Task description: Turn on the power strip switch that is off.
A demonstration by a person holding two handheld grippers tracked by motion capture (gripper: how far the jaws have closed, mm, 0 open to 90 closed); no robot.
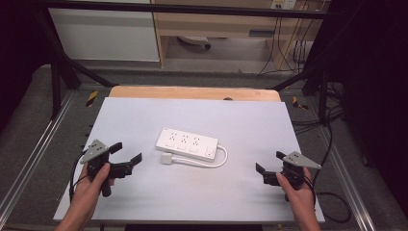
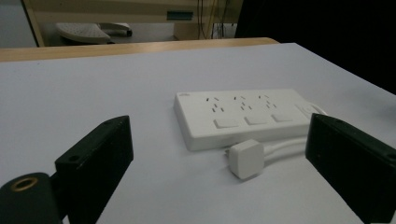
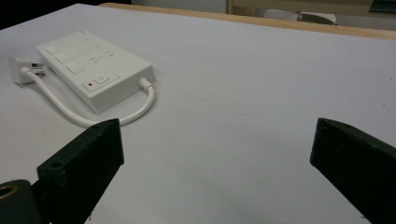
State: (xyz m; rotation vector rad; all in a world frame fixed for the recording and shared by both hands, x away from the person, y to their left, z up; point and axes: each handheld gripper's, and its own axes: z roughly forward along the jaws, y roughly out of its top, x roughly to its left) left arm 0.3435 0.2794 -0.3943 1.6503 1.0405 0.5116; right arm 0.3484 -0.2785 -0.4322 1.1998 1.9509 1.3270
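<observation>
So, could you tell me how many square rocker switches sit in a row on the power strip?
3, in a row along the near edge of the power strip: left switch, middle switch, right switch. A separate button sits at the cable end.

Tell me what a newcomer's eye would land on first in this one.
The white power strip at the middle of the pale table, its short cable looping round to a plug lying beside it. The left gripper and right gripper flank it, jaws open, holding nothing.
</observation>
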